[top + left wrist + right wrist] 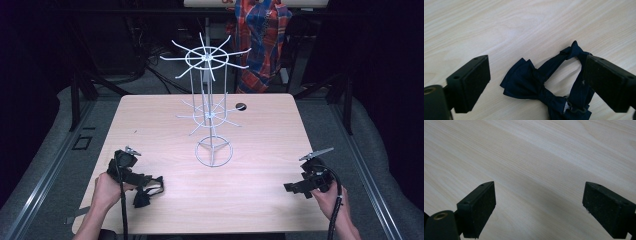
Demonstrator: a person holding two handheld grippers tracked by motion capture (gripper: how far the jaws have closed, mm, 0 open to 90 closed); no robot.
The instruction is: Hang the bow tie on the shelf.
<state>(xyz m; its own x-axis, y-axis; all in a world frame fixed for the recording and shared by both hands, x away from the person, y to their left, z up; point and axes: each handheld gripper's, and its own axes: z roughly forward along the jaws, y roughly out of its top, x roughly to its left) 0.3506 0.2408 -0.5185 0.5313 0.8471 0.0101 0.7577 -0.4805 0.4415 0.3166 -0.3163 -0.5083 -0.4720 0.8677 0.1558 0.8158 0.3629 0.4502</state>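
Left gripper (pixel 536 82) hovers, fingers wide apart, over the bow tie (pixel 524 81); pinch its knot at six o'clock. Right gripper (pixel 539 207) open, empty.

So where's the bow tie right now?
The dark bow tie lies flat on the table near its front left corner, between the open jaws of the left gripper, untouched.

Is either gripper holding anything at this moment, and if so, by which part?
Nothing is held. The left gripper is open, its fingers straddling the dark bow tie lying on the table. The right gripper is open above bare wood.
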